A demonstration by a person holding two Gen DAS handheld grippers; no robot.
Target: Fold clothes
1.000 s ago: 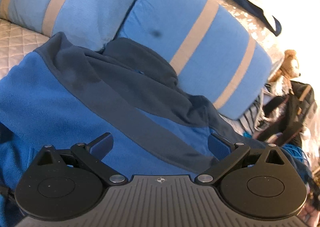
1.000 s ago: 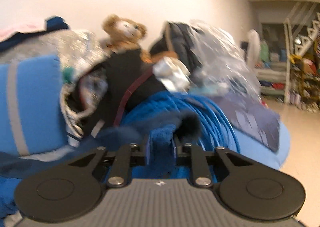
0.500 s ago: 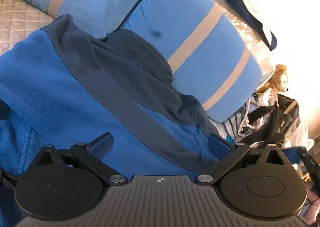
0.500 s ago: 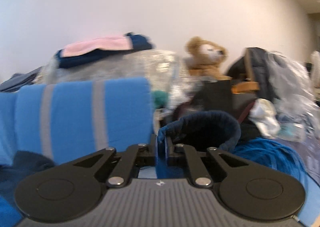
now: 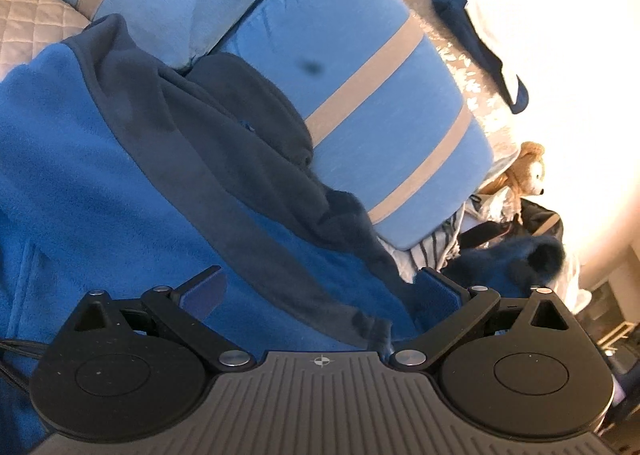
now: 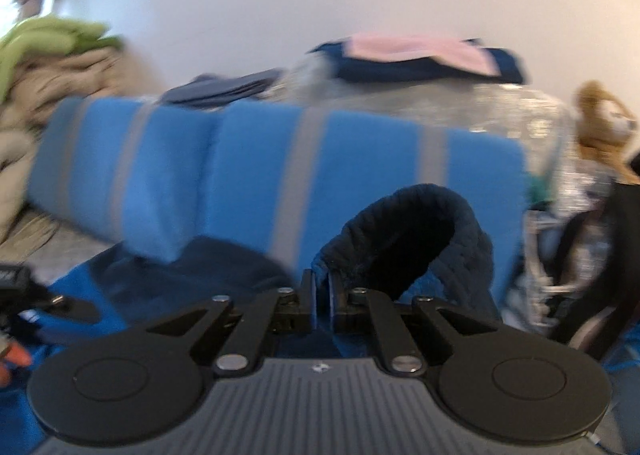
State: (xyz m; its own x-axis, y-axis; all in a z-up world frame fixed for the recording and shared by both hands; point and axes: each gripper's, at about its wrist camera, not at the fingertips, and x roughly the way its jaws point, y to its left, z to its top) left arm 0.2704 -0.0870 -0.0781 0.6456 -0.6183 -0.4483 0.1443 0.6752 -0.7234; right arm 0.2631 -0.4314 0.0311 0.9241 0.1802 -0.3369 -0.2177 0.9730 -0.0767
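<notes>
A blue fleece jacket (image 5: 100, 195) with a dark navy collar and hood (image 5: 224, 135) lies spread on the bed. My left gripper (image 5: 320, 295) is open just above its chest, holding nothing. My right gripper (image 6: 320, 295) is shut on the jacket's sleeve by its dark navy cuff (image 6: 412, 231), which loops up in front of the camera. The raised sleeve also shows in the left wrist view (image 5: 524, 259) at the far right. The jacket body shows low in the right wrist view (image 6: 120, 283).
Two blue pillows with grey stripes (image 5: 360, 103) (image 6: 280, 171) lie behind the jacket. A teddy bear (image 5: 524, 167) and dark bags sit at the right. Folded navy and pink clothes (image 6: 420, 59) lie on a clear bag. Green and beige clothes (image 6: 44, 67) pile at the left.
My right gripper has swung left with the sleeve cuff, from facing the bags and room to facing the pillows. The left gripper has shifted slightly over the jacket and stayed open.
</notes>
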